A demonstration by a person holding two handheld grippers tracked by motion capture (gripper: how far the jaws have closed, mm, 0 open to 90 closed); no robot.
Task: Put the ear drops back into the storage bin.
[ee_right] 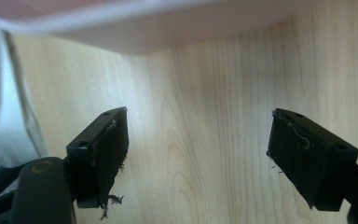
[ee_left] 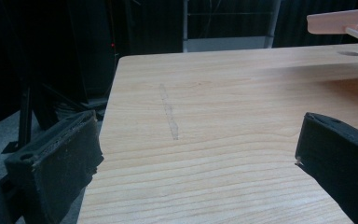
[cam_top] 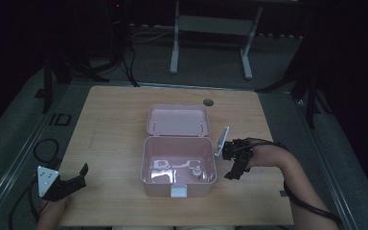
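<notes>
A pale pink plastic box (cam_top: pixel 178 165) sits mid-table with its lid (cam_top: pixel 178 120) swung open behind; a small object (cam_top: pixel 197 173) lies inside.

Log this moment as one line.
left gripper: open, empty | right gripper: open, beside pink box | box lid: open

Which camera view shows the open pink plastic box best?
The high view: the pink plastic box appears whole, lid raised, with its interior visible. The left gripper view catches just a lid edge at top right; the right gripper view shows a blurred pink rim.
</notes>
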